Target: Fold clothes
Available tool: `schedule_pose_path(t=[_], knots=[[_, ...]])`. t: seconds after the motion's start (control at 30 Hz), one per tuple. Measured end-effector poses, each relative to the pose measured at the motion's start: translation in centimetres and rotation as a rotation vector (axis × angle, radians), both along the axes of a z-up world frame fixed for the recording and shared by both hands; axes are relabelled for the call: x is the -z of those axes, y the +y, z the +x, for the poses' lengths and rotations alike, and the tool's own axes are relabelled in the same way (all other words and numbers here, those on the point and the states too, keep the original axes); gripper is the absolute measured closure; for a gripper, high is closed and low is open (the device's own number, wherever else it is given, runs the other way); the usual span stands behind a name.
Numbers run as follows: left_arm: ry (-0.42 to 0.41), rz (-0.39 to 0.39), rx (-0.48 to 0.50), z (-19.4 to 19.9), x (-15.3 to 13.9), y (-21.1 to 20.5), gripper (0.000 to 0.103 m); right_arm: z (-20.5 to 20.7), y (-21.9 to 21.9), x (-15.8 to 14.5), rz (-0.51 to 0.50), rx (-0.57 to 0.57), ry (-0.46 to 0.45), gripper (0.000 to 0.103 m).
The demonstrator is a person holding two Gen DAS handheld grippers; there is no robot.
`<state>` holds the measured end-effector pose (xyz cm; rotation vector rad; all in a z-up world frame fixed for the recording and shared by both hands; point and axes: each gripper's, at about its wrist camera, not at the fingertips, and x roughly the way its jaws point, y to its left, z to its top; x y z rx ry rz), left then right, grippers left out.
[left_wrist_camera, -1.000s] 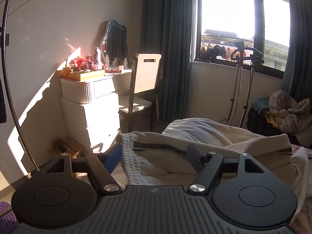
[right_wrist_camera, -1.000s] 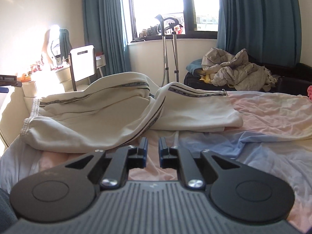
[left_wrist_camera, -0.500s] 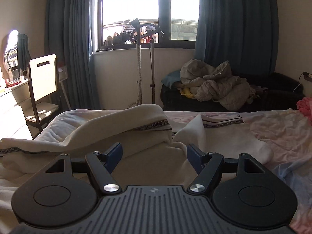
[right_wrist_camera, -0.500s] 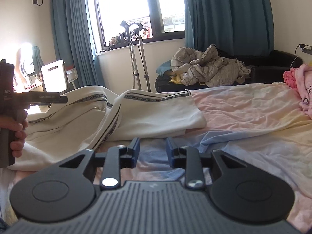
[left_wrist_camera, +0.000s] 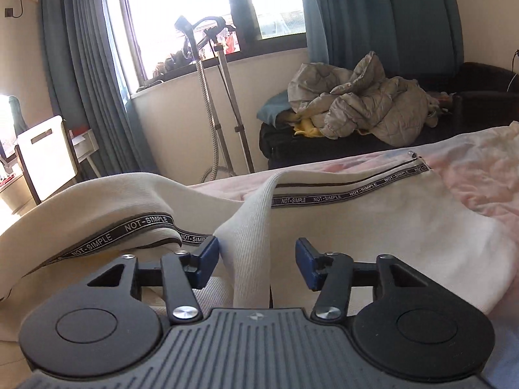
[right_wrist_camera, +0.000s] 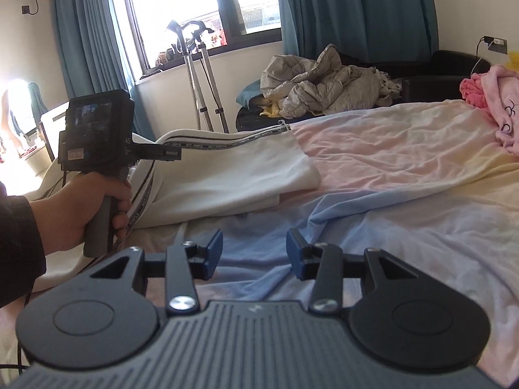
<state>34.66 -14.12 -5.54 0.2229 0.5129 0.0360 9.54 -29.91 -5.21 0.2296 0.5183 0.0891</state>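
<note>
The cream garment (left_wrist_camera: 373, 227) lies on the bed (right_wrist_camera: 405, 168), bare sheet open toward 3 o'clock. A quilt heap (left_wrist_camera: 363, 110) and steamer stand (left_wrist_camera: 223, 103) sit at 12. The left gripper (left_wrist_camera: 258, 261), just narrowed, straddles the ribbed hem (left_wrist_camera: 249, 249) unpinched; it faced the dresser a second ago. The right gripper (right_wrist_camera: 254, 254), just widened, holds nothing.

At the bottom centre of the frame the right claw (right_wrist_camera: 254, 254) is hovering over the bed sheet (right_wrist_camera: 389, 175), its jaws having just been opening, with nothing between the blue pads (right_wrist_camera: 214, 253). At the left edge a hand (right_wrist_camera: 87, 207) in a dark sleeve (right_wrist_camera: 19, 246) is gripping the handle of the left claw (right_wrist_camera: 173, 155), whose tip is reaching over the cream trousers (right_wrist_camera: 227, 175) lying left of centre. A pink garment (right_wrist_camera: 496, 103) is lying at the right edge.
</note>
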Motion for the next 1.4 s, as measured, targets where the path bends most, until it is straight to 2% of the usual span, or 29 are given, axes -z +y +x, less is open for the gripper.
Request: schedule_pose_path(t=[0.03, 0.07, 0.13, 0.27, 0.43, 0.53, 0.63, 0.8, 0.9, 1.07, 1.17, 1.23, 1.4], knots=[[0.009, -0.024, -0.009, 0.3, 0.3, 0.2, 0.086, 0.4, -0.3, 0.3, 0.014, 0.002, 0.005, 0.058], [0.009, -0.050, -0.018, 0.3, 0.5, 0.4, 0.092, 0.7, -0.5, 0.7, 0.025, 0.003, 0.012, 0.058], [-0.017, -0.065, -0.001, -0.4, 0.3, 0.4, 0.095, 1.2, -0.6, 1.2, 0.023, 0.004, 0.030, 0.058], [-0.045, -0.096, 0.072, -3.6, -1.5, 0.3, 0.096, 1.4, -0.4, 1.5, 0.012, 0.000, 0.038, 0.058], [-0.065, -0.120, 0.194, -9.9, -5.0, 0.6, 0.096, 0.6, 0.4, 0.9, -0.018, -0.020, 0.009, 0.058], [-0.084, -0.107, 0.260, -14.2, -6.3, 1.6, 0.096, -0.2, 1.0, 0.4, -0.033, -0.032, 0.000, 0.058], [-0.089, -0.134, 0.299, -18.3, -6.6, 3.5, 0.096, -1.3, 1.8, -0.1, -0.044, -0.048, -0.010, 0.058], [-0.075, -0.199, 0.311, -24.2, -5.0, 7.0, 0.096, -2.6, 2.8, -0.3, -0.020, -0.078, -0.001, 0.058], [-0.055, -0.243, 0.299, -26.4, -3.4, 8.6, 0.096, -2.6, 2.5, 0.3, 0.059, -0.088, 0.037, 0.058], [0.016, -0.410, 0.215, -27.7, -0.8, 11.5, 0.096, -1.5, 0.9, 2.7, 0.253, -0.033, 0.156, 0.056], [0.023, -0.467, 0.203, -27.5, -0.9, 12.4, 0.096, -0.6, -0.6, 4.3, 0.402, 0.028, 0.229, 0.054], [0.021, -0.502, 0.199, -27.4, -1.1, 12.9, 0.096, -0.2, -1.6, 5.1, 0.465, 0.073, 0.247, 0.045], [0.035, -0.580, 0.174, -26.7, -0.8, 14.0, 0.096, 1.1, -4.2, 6.9, 0.596, 0.201, 0.283, 0.041]])
